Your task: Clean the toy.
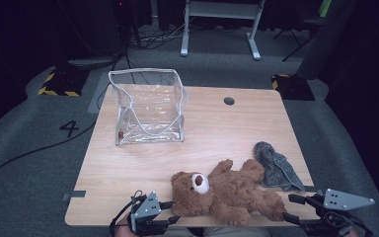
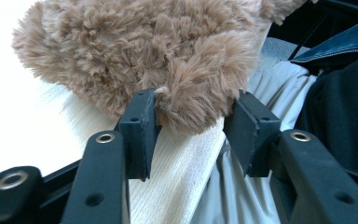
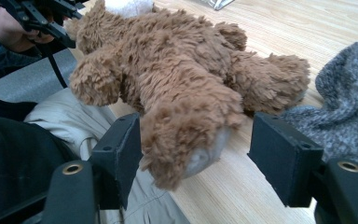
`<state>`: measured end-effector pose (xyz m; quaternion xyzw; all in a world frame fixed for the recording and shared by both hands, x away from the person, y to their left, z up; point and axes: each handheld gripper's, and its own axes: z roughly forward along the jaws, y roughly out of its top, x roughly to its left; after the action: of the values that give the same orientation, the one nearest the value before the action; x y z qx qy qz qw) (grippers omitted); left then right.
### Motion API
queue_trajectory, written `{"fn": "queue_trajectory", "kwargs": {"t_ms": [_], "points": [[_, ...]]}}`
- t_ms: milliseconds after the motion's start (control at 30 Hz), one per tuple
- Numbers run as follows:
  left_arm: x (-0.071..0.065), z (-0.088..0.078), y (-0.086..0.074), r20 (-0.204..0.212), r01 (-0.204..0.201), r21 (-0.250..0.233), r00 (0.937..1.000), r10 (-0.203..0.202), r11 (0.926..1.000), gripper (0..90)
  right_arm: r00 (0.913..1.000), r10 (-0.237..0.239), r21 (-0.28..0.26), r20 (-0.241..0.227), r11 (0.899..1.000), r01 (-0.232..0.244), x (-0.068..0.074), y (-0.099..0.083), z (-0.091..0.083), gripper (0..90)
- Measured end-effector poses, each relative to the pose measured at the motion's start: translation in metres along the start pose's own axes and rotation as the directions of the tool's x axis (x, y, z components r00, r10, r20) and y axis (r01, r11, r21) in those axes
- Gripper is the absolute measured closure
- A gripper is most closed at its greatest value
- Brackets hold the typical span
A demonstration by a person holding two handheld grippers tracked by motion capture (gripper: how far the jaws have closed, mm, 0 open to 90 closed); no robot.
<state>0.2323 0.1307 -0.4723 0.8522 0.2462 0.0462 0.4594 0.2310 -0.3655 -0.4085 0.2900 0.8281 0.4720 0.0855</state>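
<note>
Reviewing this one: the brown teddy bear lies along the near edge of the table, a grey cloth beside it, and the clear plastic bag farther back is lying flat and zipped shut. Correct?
Not quite. In the high view the clear plastic bag stands upright with its top gaping open, not flat and zipped. The rest holds: the brown teddy bear lies along the near edge of the table, the grey cloth beside it.

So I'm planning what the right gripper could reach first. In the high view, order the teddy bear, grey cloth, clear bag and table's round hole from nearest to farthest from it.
1. Teddy bear: its leg lies between the right gripper fingers, at the near edge.
2. Grey cloth: just beyond the gripper, on the right.
3. Round hole: far side, toward the middle.
4. Clear bag: far left.
</note>
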Motion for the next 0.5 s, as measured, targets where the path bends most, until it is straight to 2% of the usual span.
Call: {"fn": "queue_trajectory", "kwargs": {"t_ms": [133, 233, 267, 300, 333, 367, 467, 500], "points": [[0.001, 0.007, 0.002, -0.002, 0.004, 0.019, 1.0000, -0.004, 0.9998, 59.7, 0.9997, -0.017, 0.002, 0.016, 1.000, 0.017, 0.003, -0.006, 0.013, 34.5], [0.002, 0.011, 0.003, -0.025, -0.010, 0.035, 0.9996, 0.011, 0.9993, 67.0, 0.9981, -0.044, 0.027, 0.043, 0.999, 0.043, 0.003, -0.009, 0.023, 38.2], [0.002, 0.011, 0.004, -0.034, -0.013, 0.031, 0.9993, 0.014, 0.9995, 69.6, 0.9979, -0.044, 0.035, 0.047, 0.998, 0.042, 0.003, -0.009, 0.026, 44.7], [0.002, 0.011, 0.005, -0.041, -0.020, 0.034, 0.9990, 0.021, 0.9992, 73.1, 0.9979, -0.048, 0.045, 0.044, 0.998, 0.046, 0.002, -0.010, 0.028, 55.1], [0.002, 0.011, 0.005, -0.040, -0.022, 0.036, 0.9989, 0.024, 0.9991, 75.4, 0.9970, -0.052, 0.054, 0.057, 0.997, 0.049, 0.002, -0.009, 0.029, 59.2], [0.002, 0.010, 0.007, -0.057, -0.034, 0.034, 0.9977, 0.036, 0.9988, 78.6, 0.9963, -0.061, 0.052, 0.061, 0.997, 0.058, 0.002, -0.009, 0.030, 65.4], [0.000, 0.008, 0.009, -0.065, -0.054, 0.031, 0.9963, 0.056, 0.9981, 82.1, 0.9915, -0.093, 0.054, 0.090, 0.995, 0.089, 0.003, -0.004, 0.027, 76.2], [-0.001, 0.006, 0.010, -0.069, -0.057, 0.023, 0.9959, 0.058, 0.9981, 83.0, 0.9905, -0.096, 0.031, 0.099, 0.995, 0.093, 0.004, 0.001, 0.024, 78.7]]}}
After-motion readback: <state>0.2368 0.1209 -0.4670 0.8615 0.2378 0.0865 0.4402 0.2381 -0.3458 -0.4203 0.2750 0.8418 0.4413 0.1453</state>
